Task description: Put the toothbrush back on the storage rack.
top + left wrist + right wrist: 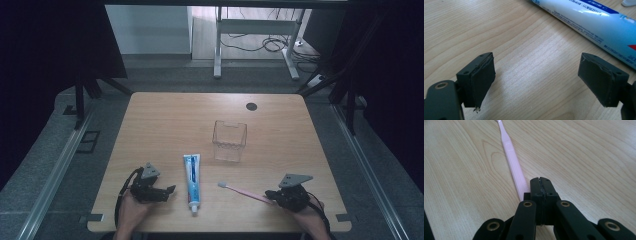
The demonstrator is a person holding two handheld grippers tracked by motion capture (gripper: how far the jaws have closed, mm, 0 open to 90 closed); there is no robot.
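A blue and white toothpaste tube point(192, 180) lies lengthwise on the wooden table point(165, 125), cap toward the front edge. To its right lies a pink toothbrush point(245, 192), head pointing left. My left gripper point(169, 191) rests left of the tube, open, with bare wood between its pads point(536, 77); the toothpaste tube point(594, 22) lies just beyond its right jaw. My right gripper point(270, 194) sits at the toothbrush's handle end. Its jaws point(541, 185) are shut pad to pad, and the toothbrush point(511, 157) runs alongside their left side, not between them.
A clear plastic cup point(229, 141) stands upright at mid-table, behind the tube and the brush. A small black round mark point(251, 106) sits near the table's far edge. Beyond the table are a desk frame and cables on the floor.
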